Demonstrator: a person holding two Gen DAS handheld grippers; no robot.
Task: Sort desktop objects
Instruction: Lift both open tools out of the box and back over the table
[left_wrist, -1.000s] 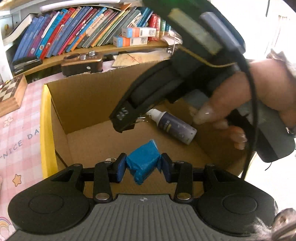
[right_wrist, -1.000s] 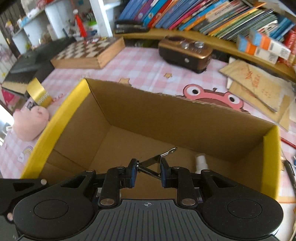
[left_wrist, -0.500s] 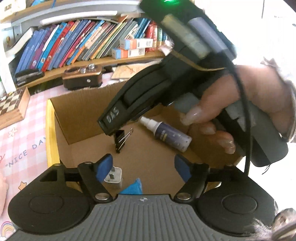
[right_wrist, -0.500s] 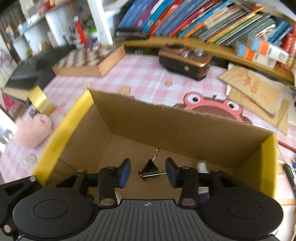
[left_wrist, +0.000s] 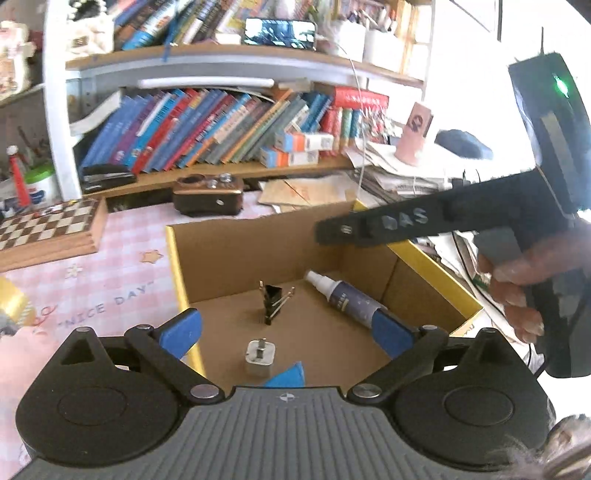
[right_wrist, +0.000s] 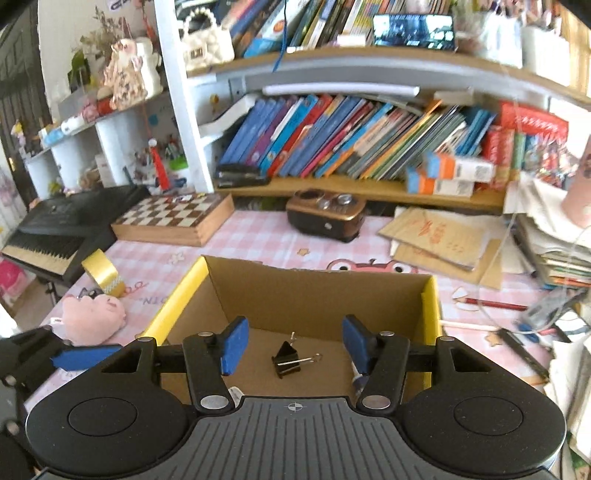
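Wide apart stand the blue pads of the left gripper (left_wrist: 286, 334), which has just been opening, with nothing pressed between them. Through the left wrist camera they hang over a cardboard box (left_wrist: 236, 254) with yellow-taped rims. On the box floor lie a black binder clip (left_wrist: 272, 304), a small spray bottle (left_wrist: 341, 295) on its side, a grey plug adapter (left_wrist: 259, 355) and, at the near edge, a corner of a blue block (left_wrist: 290, 374). The right gripper's black body (left_wrist: 424, 221) reaches across above the box's right side, a hand (left_wrist: 524, 280) wrapped round its handle. Behind the box, a pink checked tablecloth (left_wrist: 110, 266) carries a chessboard box (left_wrist: 51, 229) and a brown radio (left_wrist: 208, 194); leaning books (left_wrist: 207, 129) fill a shelf.

From the right wrist camera, the right gripper (right_wrist: 291, 347) has also just been opening and stands partly open, empty, above the same box (right_wrist: 317, 291). The binder clip (right_wrist: 290, 360) lies on the floor below, touching neither pad. Around the box are a pink plush toy (right_wrist: 94, 317), a roll of gold tape (right_wrist: 101, 271), a black keyboard (right_wrist: 62, 229), brown envelopes (right_wrist: 439, 236) and a red pencil (right_wrist: 491, 303).
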